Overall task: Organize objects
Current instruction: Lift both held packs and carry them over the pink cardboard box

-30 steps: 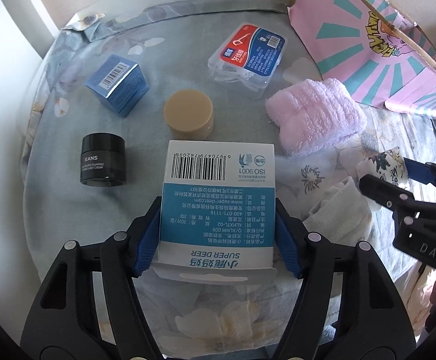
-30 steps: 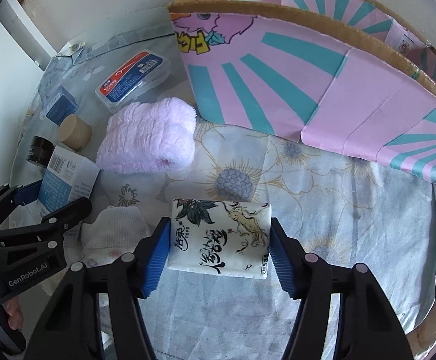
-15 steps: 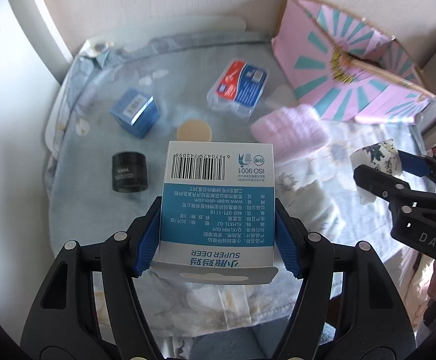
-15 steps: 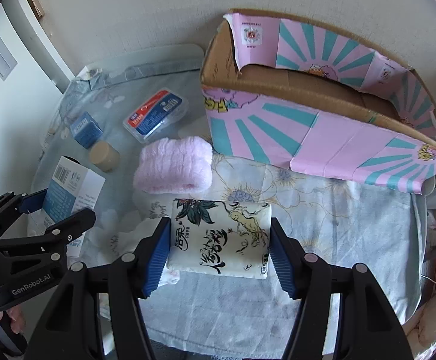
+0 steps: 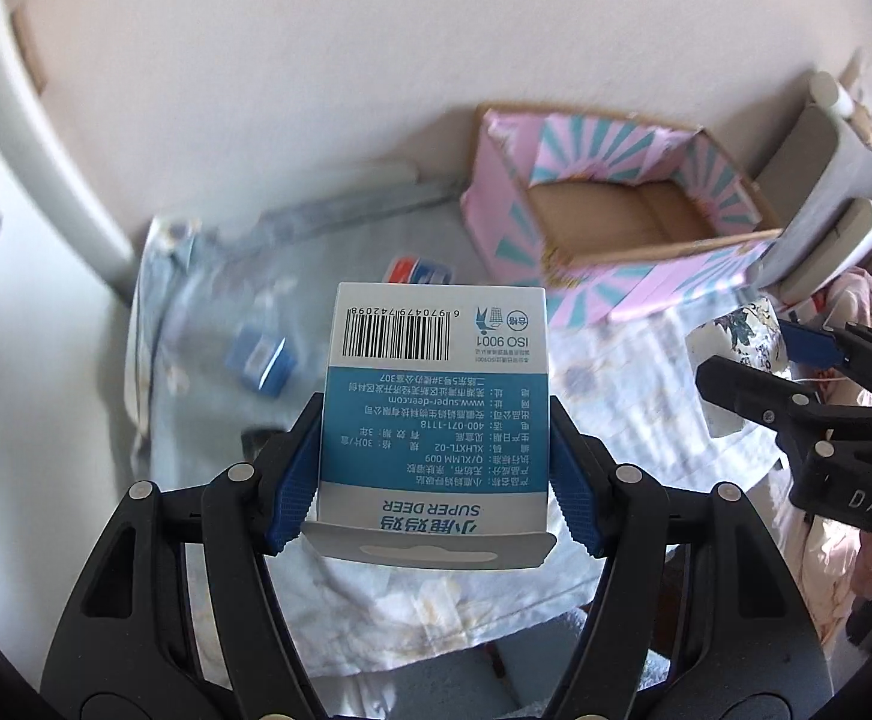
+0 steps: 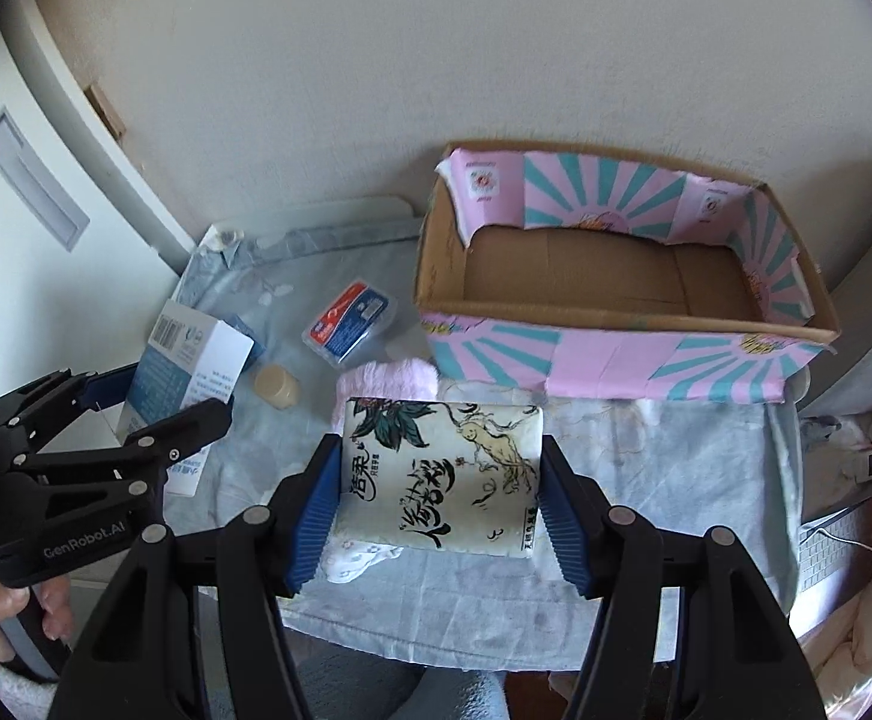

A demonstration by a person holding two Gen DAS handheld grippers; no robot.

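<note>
A: Which step is in hand?

B: A carry is judged to be under way. On the left, the left claw [image 5: 436, 474] is closed on a blue-and-white carton [image 5: 436, 414], which is held clear of the surface [image 6: 676, 480]. On the right, the right claw [image 6: 439, 507] is closed on a soft tissue pack [image 6: 442, 474], likewise held above the cloth.

A: Where are they meant to go?

B: Most likely into the pink and teal cardboard box [image 6: 616, 354], which is seen open and empty against the wall, beyond the right claw.

A: What is called for next?

B: Both loads would have to be brought forward over the box's near wall, lowered inside, and only then released. The carton has the longer way to travel.

A: What is left on the surface?

B: A small blue box [image 5: 258, 360], a red and blue plastic case [image 6: 348, 324], a tan jar [image 6: 276, 385] and a pink towel [image 6: 387, 378] are seen unpacked.

A: Can any writing be read?

B: On the carton, upside down, "SUPER DEER", "ISO 9001", "www.super-deer.com" and a barcode are legible. "GenRobot.AI" is printed on the left claw, and "DAS" on the right one. Brush-style Chinese characters are carried by the tissue pack; they are not read with confidence.
</note>
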